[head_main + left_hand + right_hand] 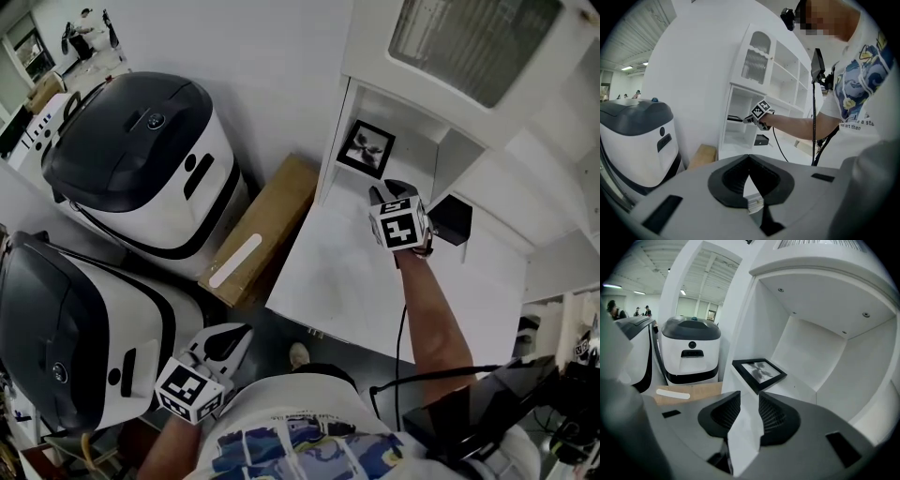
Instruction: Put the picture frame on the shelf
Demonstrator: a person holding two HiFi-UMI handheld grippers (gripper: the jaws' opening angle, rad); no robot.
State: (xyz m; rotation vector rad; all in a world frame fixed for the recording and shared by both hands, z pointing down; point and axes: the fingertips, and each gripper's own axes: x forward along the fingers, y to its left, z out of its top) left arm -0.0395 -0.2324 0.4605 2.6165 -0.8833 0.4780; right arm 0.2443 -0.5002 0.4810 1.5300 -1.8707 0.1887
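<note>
The black picture frame (366, 148) (759, 372) lies in the left cubby of the white shelf unit (427, 150), leaning slightly against the cubby's left wall. My right gripper (390, 190) (749, 401) hovers just in front of the frame, a short way back from it. It is open, with only the white shelf floor (801, 390) showing between its pads. My left gripper (231, 341) (749, 159) hangs low beside the person's body, far from the shelf. Its jaw tips meet and nothing is held. From there the right gripper (749, 118) shows at the cubby's mouth.
Two large white-and-black machines (141, 155) (75, 328) stand to the left. A cardboard box (264, 225) lies between them and the shelf unit. A small black box (454, 218) sits in the neighbouring cubby. A cable (401, 347) runs along the right forearm.
</note>
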